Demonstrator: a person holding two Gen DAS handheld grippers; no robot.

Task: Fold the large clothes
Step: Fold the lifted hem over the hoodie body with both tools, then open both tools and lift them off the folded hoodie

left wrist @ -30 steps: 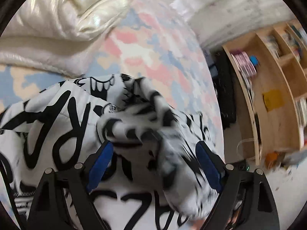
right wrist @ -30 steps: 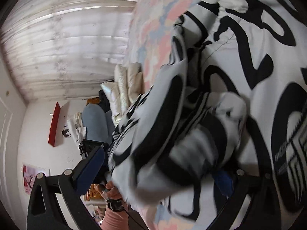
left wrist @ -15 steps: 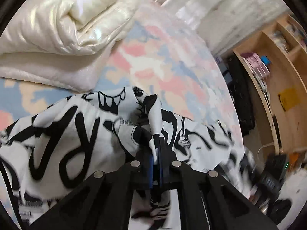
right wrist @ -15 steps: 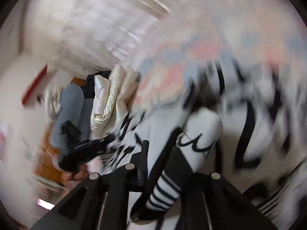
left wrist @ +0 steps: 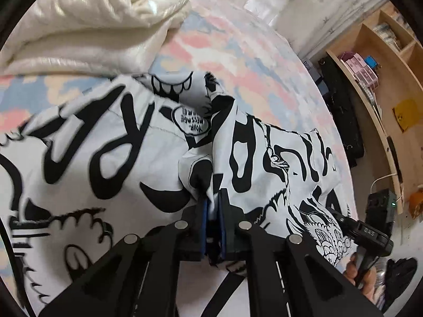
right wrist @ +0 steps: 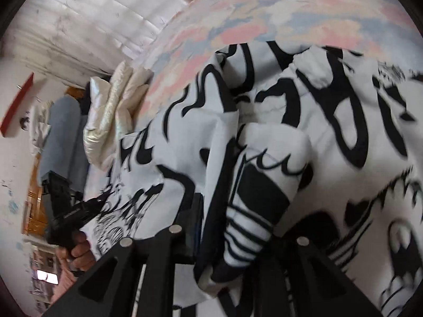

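A large white garment with bold black lettering (left wrist: 105,145) lies spread on the bed. My left gripper (left wrist: 212,206) is shut on a raised fold near the garment's middle, its blue pads pinching thin cloth. In the right wrist view, my right gripper (right wrist: 238,219) holds a bunched sleeve with a striped cuff (right wrist: 253,206) between its fingers. Its jaws are opening slightly while the pads still press the cloth. Each view shows the other gripper in a hand: the right gripper (left wrist: 370,227) at the garment's right edge, the left gripper (right wrist: 71,211) at its left.
The bed has a pastel pink and blue sheet (left wrist: 238,60). A cream puffy quilt (left wrist: 92,18) is piled at its far left. Beyond the bed's right side stand a wooden bookshelf (left wrist: 383,79) and a black bag (left wrist: 341,111). White curtains (right wrist: 92,21) hang behind.
Both grippers stood open around bunched cloth a second ago and have closed on it. The left gripper has shifted, and more of the garment's right side shows spread flat.
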